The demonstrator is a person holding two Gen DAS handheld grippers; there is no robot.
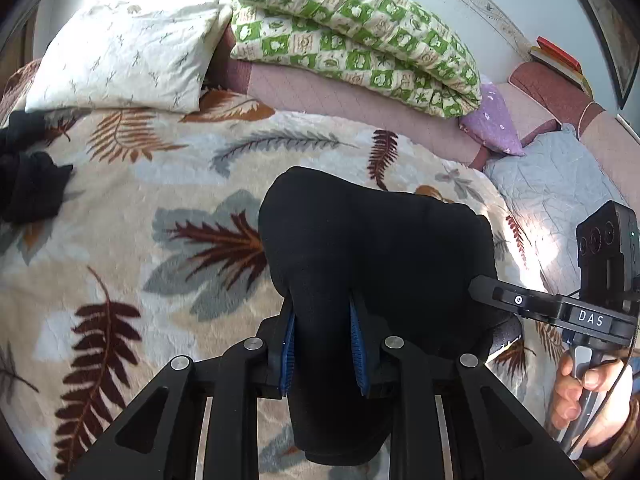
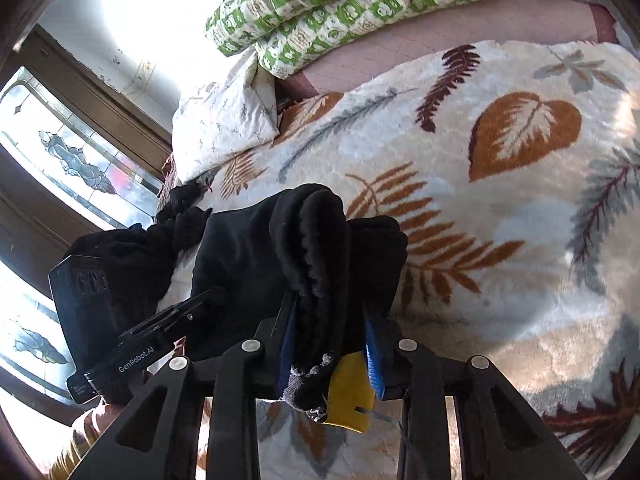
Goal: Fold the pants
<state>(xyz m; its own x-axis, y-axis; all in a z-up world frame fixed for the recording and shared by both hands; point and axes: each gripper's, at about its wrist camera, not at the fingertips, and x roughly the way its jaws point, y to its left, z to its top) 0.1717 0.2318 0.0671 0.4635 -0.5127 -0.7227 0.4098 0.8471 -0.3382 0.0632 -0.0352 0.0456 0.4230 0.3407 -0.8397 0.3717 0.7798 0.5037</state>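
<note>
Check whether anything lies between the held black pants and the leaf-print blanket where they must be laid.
Nothing visible does. Both tongs, left and right, grip the black fleece pants above bare leaf-print blanket. Another dark garment lies off toward the white pillow.

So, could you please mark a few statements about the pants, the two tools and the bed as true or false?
1. The left tool is shut on the black pants. True.
2. The right tool is open and holds nothing. False: it is shut on a bunch of the pants' fabric, with a yellow tag showing.
3. The pants lie flat and neatly folded on the leaf-print blanket. False: both tools hold them bunched up.
4. A green checked quilt lies folded beyond the blanket. True.
5. The white pillow sits on top of the quilt. False: it lies beside it.
</note>
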